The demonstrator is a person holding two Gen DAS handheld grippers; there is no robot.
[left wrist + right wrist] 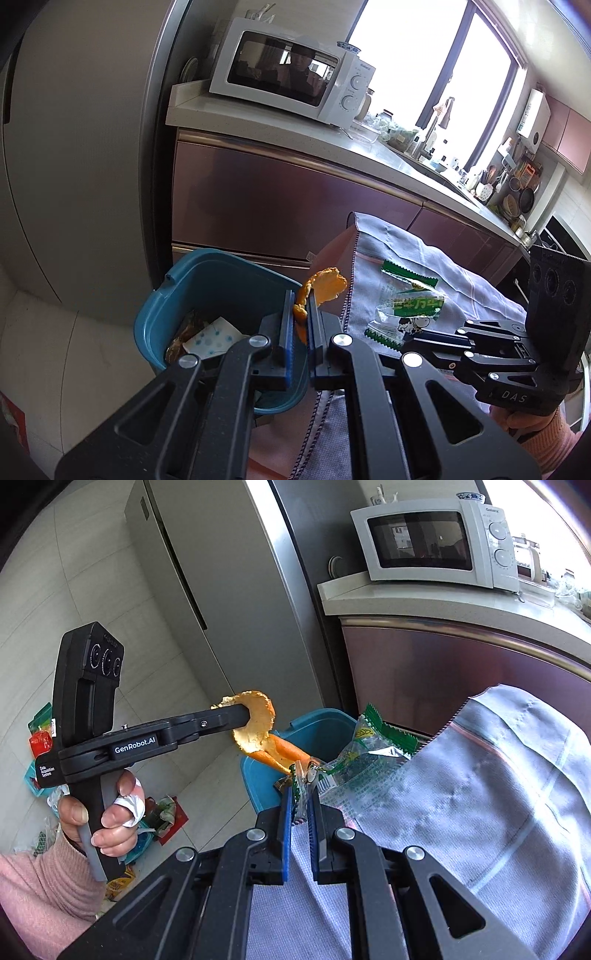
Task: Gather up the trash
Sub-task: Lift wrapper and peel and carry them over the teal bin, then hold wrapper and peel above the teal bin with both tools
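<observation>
My left gripper [300, 295] is shut on an orange peel [325, 286] and holds it above the near rim of a blue trash bin [221, 280]. The bin holds a spotted white wrapper and brown scraps. In the right wrist view the peel [258, 723] hangs from the left gripper [243, 713] over the bin [325, 727]. My right gripper [300, 794] is shut on a clear green-printed plastic wrapper [365, 746] lying on a grey cloth [480, 794]. The wrapper [410, 302] also shows on the cloth [424, 251] in the left wrist view.
A tall grey fridge [92, 147] stands left of the bin. A counter with pink cabinet fronts [277, 206] carries a white microwave [291, 70]. Several loose wrappers lie on the tiled floor [162, 812] at left.
</observation>
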